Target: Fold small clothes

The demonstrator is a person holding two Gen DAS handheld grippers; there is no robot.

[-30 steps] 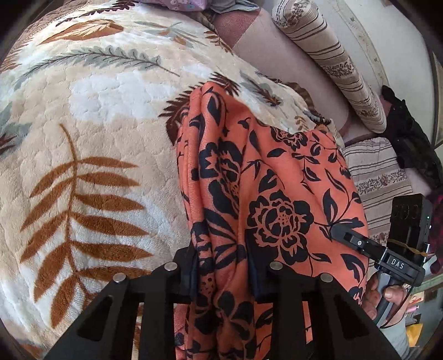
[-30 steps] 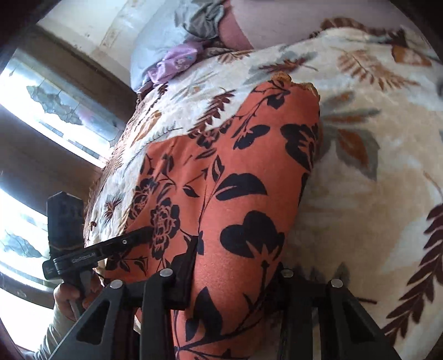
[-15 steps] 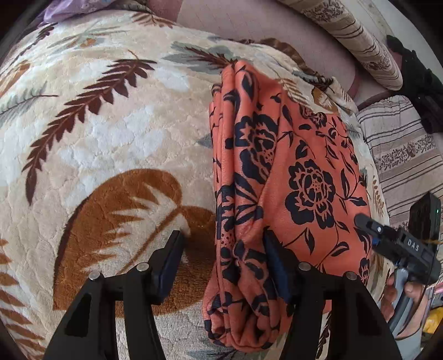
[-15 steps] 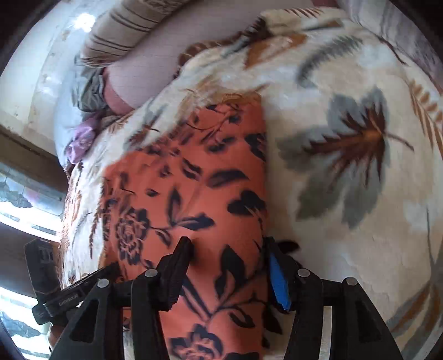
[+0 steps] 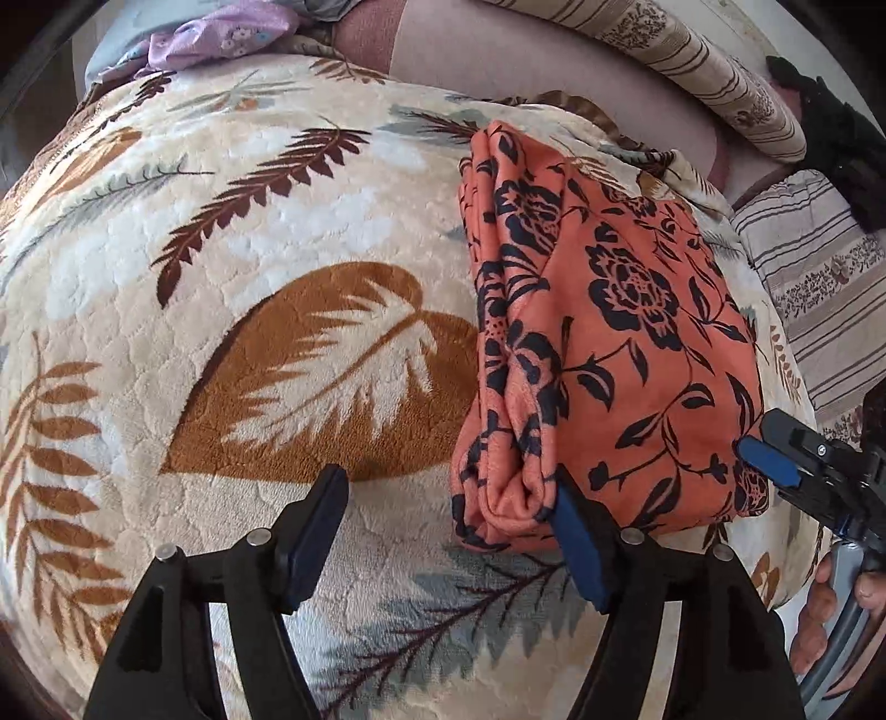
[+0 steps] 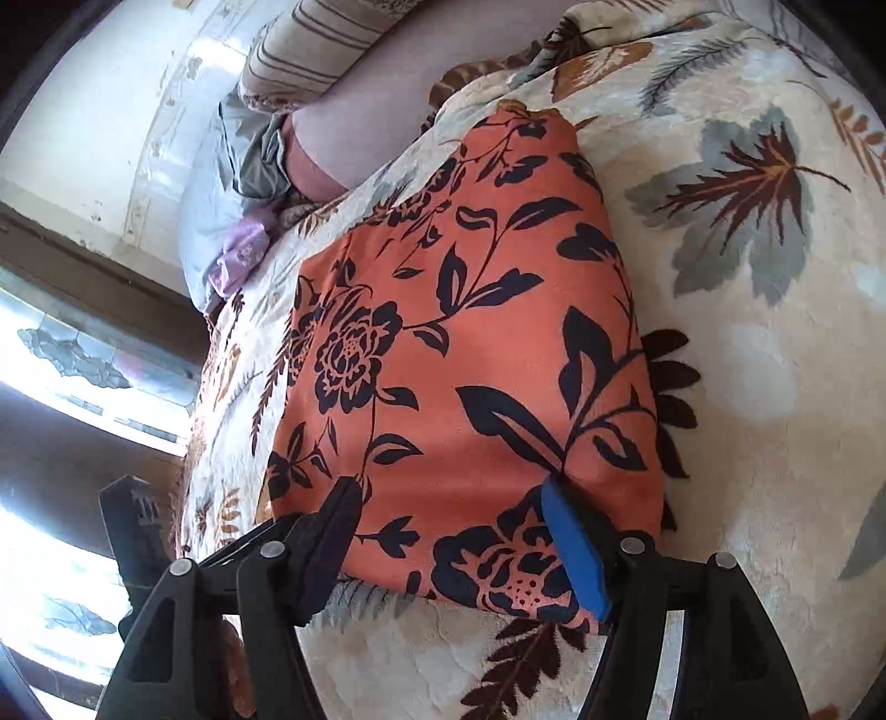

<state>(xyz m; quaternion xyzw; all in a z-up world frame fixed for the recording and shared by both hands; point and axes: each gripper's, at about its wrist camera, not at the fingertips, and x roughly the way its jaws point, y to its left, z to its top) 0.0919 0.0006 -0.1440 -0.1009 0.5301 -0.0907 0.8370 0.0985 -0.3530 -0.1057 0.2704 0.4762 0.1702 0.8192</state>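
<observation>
Folded orange floral cloth (image 5: 620, 343) lies on leaf-print blanket (image 5: 232, 332); left gripper (image 5: 448, 531) and right gripper (image 6: 448, 531) jaws opening, released, gripping nothing.

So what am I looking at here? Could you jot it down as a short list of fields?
Garment: orange floral cloth, folded, lying flat
Surface: cream leaf-print blanket
Left gripper: jaws opening, nothing pressed; one finger touches the cloth's near corner
Right gripper: jaws opening, cloth's near edge lies between them, unpinched
Background: striped cushion, lilac fabric
</observation>
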